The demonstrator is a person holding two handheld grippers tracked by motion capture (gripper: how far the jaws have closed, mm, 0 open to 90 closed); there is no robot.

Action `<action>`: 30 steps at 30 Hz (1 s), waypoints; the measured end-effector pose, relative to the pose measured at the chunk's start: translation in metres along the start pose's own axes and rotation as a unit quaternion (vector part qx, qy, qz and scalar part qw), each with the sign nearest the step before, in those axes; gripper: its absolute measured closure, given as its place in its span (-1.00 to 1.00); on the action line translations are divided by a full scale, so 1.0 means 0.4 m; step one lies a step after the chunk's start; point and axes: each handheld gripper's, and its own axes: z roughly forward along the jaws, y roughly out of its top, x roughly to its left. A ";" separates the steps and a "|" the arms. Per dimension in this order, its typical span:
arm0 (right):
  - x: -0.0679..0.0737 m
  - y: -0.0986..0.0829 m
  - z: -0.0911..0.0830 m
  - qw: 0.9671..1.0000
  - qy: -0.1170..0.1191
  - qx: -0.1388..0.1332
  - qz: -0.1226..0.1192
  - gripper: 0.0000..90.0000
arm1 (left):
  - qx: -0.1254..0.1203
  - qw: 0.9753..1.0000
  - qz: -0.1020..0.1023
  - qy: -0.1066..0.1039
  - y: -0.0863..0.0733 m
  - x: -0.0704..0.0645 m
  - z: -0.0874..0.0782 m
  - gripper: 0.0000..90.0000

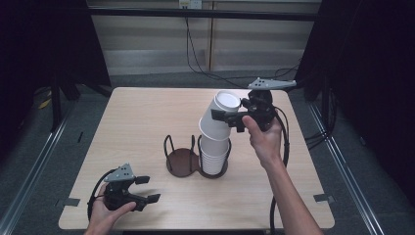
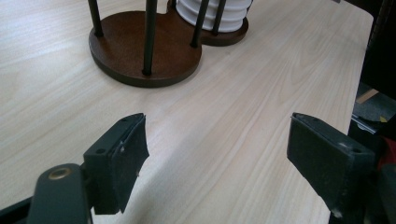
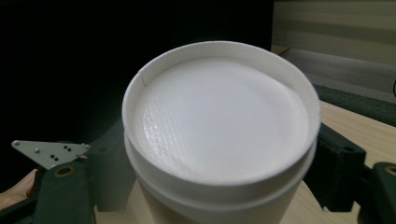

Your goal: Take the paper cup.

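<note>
the high view looks forward and down from above the near edge of the table [image 1: 147, 117], taking in its whole top. the left gripper view sits low and close over the table near its front left corner, facing the brown cup holder [image 2: 144, 51], which the high view shares. the right gripper view looks very near at a white cup's base [image 3: 219, 116], also seen from above.

bare tabletop [image 1: 147, 112] all round, dark two-ring holder [image 1: 182, 161] and its cup stack [image 1: 214, 159] block the centre
</note>
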 end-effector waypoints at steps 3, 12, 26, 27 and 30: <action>0.001 -0.001 -0.003 1.000 0.005 -0.003 0.001 -0.51 | -0.003 1.000 -0.003 -0.003 0.002 0.002 0.001 -0.57; 0.002 -0.001 -0.016 1.000 0.011 -0.020 0.006 -0.51 | -0.015 1.000 0.005 0.000 0.025 -0.003 -0.005 -0.59; 0.005 -0.002 -0.047 0.999 0.012 -0.033 -0.006 -0.51 | -0.045 0.999 0.020 -0.005 0.102 -0.020 0.010 -0.60; 0.006 -0.001 -0.050 0.999 0.008 -0.033 -0.010 -0.51 | -0.044 0.999 0.021 -0.007 0.111 -0.023 0.013 -0.60; 0.009 -0.001 -0.058 0.999 0.004 -0.033 -0.014 -0.51 | -0.052 0.998 0.027 -0.013 0.136 -0.029 0.020 -0.60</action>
